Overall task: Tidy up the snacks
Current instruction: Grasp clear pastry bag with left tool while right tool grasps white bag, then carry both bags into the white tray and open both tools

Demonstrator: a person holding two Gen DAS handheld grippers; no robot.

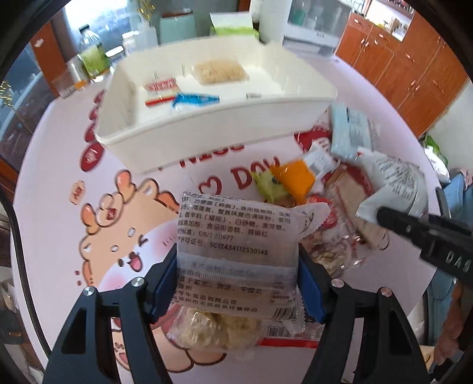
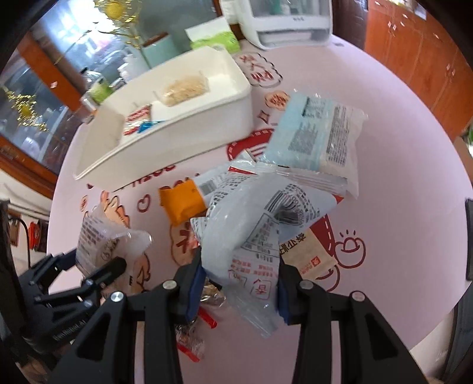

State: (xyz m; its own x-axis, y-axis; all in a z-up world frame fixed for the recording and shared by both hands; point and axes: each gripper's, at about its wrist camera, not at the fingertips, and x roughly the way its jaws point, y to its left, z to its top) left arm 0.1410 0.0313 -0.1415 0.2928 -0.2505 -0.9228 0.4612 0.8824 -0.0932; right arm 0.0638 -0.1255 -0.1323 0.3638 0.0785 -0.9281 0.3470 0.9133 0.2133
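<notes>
My left gripper [image 1: 236, 271] is shut on a clear noodle-snack packet [image 1: 236, 236] and holds it above the pink tablecloth; it also shows in the right wrist view [image 2: 106, 236]. My right gripper [image 2: 239, 283] is shut on a pale grey-blue snack bag [image 2: 245, 236], seen in the left wrist view too [image 1: 393, 183]. A white bin [image 1: 224, 118] stands ahead with a noodle block [image 1: 220, 71] and small red and blue packets [image 1: 165, 91] inside. A pile of snacks lies on the table: an orange packet [image 2: 180, 203], a light blue bag [image 2: 313, 133] and a beige packet [image 2: 307, 254].
Bottles [image 1: 91, 53], a teal canister [image 1: 177, 26], a tissue box [image 1: 233, 26] and a white appliance [image 2: 289, 20] stand at the table's far edge. Wooden cabinets [image 1: 414, 65] are at the right. Small wrapped sweets [image 2: 192, 345] lie near the front.
</notes>
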